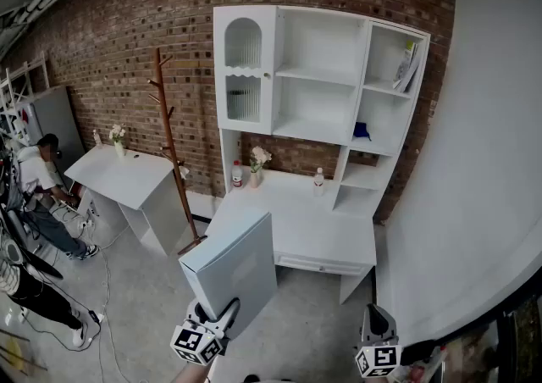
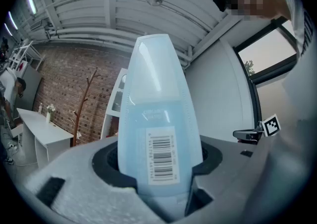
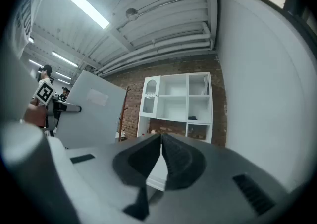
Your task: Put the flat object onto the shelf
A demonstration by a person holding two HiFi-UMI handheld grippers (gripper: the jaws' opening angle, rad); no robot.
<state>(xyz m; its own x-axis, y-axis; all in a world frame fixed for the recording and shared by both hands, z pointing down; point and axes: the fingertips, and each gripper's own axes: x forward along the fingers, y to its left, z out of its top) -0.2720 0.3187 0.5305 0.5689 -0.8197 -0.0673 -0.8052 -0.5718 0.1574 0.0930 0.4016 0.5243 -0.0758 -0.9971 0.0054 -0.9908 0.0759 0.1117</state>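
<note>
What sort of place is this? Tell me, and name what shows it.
Probably a workshop hall staged as a room: bare brick wall, metal roof with strip lights, and a white shelf unit on a concrete floor.

White shelf unit atop white desk. On desktop below shelf unit, 3 things: red-labelled bottle, flower vase, small clear bottle. In shelf unit's right column: leaning books, dark blue item. Left of shelf unit: white table bearing another vase.
</note>
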